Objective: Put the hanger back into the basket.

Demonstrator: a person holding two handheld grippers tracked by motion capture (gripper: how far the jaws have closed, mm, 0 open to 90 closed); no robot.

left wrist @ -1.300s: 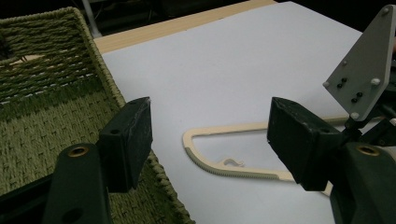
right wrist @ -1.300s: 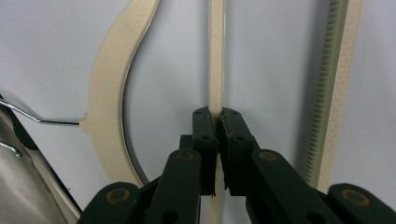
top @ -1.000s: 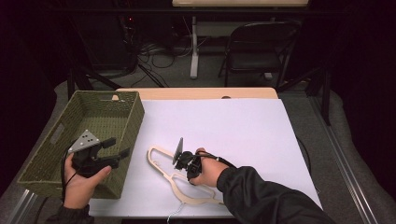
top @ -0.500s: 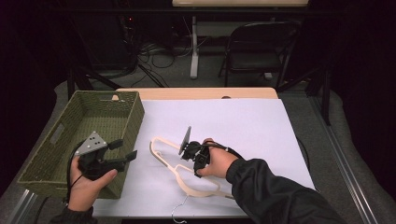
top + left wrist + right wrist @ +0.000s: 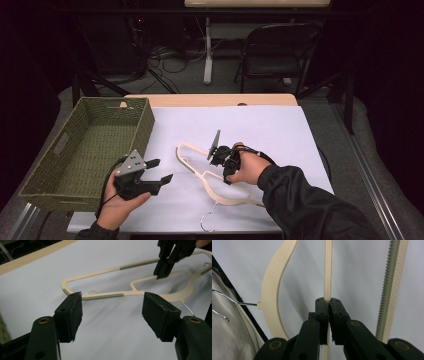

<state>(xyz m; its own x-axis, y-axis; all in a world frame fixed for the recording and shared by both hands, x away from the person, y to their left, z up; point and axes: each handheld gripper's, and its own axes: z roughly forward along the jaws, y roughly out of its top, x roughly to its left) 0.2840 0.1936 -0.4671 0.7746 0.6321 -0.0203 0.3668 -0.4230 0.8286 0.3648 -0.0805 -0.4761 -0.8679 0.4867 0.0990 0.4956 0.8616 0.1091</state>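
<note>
On the counter (image 5: 280,130) the right claw (image 5: 226,172), clenched on the hanger (image 5: 192,162), has lifted it toward the basket (image 5: 145,125). Left claw (image 5: 159,172) closes in, released, ready to share the carry

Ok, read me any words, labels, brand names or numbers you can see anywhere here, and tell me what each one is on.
None can be read: no lettering or numbers show on the cream hanger, the green woven basket, the white table cover, the left gripper or the right gripper.
</note>
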